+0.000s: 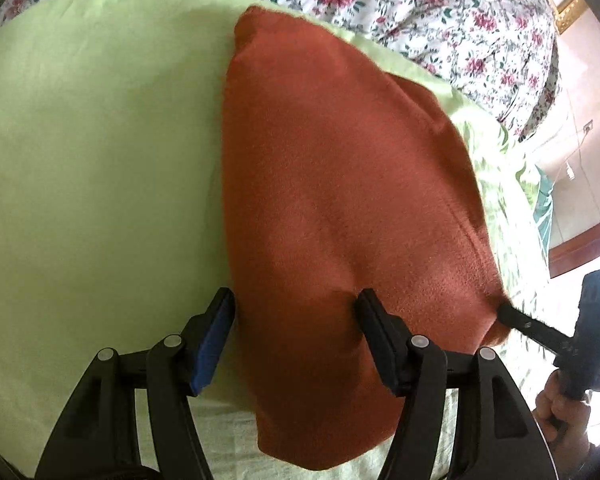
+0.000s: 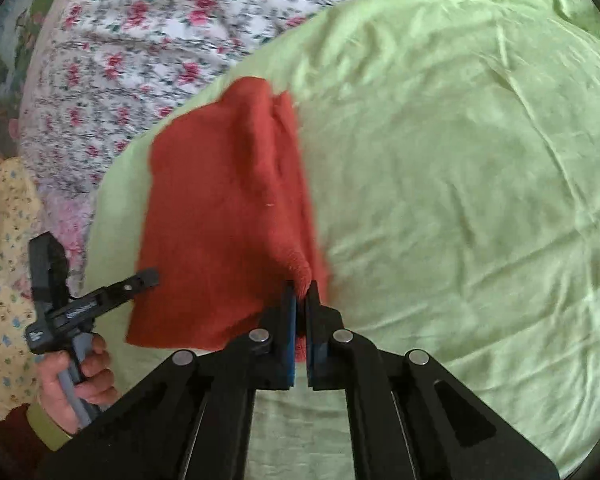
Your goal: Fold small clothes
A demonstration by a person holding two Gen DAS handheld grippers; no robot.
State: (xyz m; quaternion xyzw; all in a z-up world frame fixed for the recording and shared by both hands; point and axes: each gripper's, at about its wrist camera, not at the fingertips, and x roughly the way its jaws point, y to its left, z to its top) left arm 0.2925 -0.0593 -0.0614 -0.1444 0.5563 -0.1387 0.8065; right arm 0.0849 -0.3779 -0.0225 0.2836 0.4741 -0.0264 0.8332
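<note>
A rust-red fleece cloth [image 1: 340, 180] lies on a light green sheet [image 1: 100, 160], partly doubled over with a raised fold along one side [image 2: 276, 168]. My right gripper [image 2: 302, 292] is shut on the cloth's near corner, and red fabric bunches between its blue pads. From the left wrist view it [image 1: 504, 312] pinches the cloth's right corner. My left gripper [image 1: 292, 306] stands wide open over the cloth's near left edge, one finger off the edge on the sheet, the other on the fabric. In the right wrist view the left gripper [image 2: 146, 276] sits at the cloth's left side.
A floral quilt [image 2: 140, 40] covers the bed beyond the green sheet [image 2: 460, 200]. A person's hand [image 2: 88, 376] in a yellow patterned sleeve [image 2: 8, 280] holds the left gripper's handle. The bed's edge and a wall [image 1: 580, 100] lie to the right in the left wrist view.
</note>
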